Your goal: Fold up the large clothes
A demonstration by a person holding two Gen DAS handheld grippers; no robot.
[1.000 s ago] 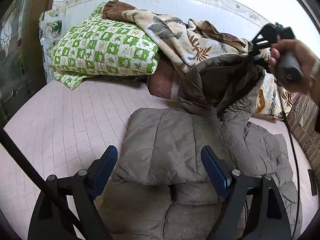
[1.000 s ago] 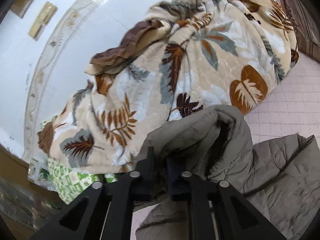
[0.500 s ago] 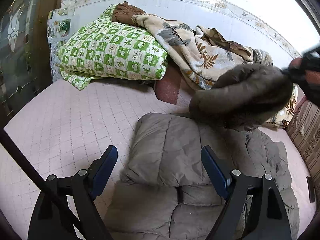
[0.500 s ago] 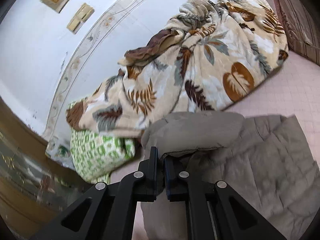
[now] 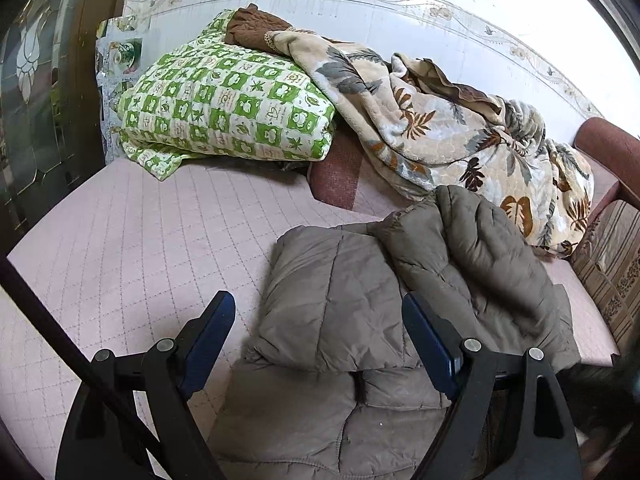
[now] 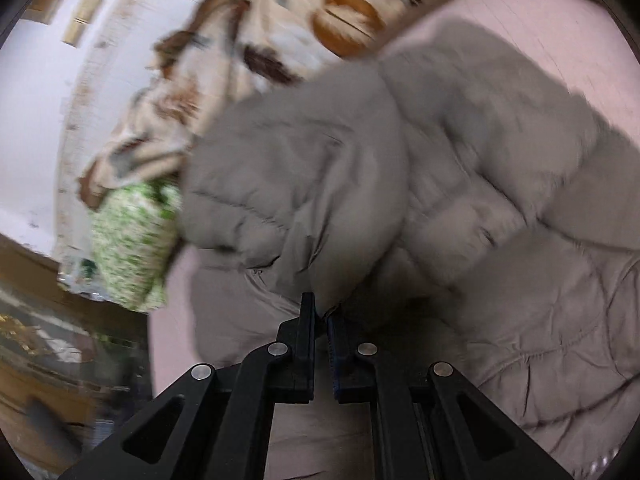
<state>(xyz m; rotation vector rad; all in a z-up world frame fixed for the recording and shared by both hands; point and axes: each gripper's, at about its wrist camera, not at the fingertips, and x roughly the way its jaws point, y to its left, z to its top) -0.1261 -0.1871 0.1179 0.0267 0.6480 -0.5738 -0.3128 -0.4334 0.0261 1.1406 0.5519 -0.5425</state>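
Note:
A grey-brown puffer jacket (image 5: 352,308) lies on the pink quilted bed, with one sleeve folded across its front and its hooded top part (image 5: 472,240) laid over the right side. My left gripper (image 5: 320,336) is open and empty, hovering over the jacket's middle. In the blurred right wrist view my right gripper (image 6: 322,320) has its jaws nearly together, pinching an edge of the jacket (image 6: 360,184) low over the garment.
A green checked quilt (image 5: 224,108) and a leaf-print blanket (image 5: 440,128) are piled at the bed's far side against the white wall. A maroon cushion (image 5: 340,172) lies under them. A striped sofa arm (image 5: 612,256) borders the right. Bare pink mattress cover (image 5: 132,240) lies to the left.
My right gripper carried the jacket's hooded top from high in the air down and forward, laying it over the body. The left gripper stayed open over the jacket.

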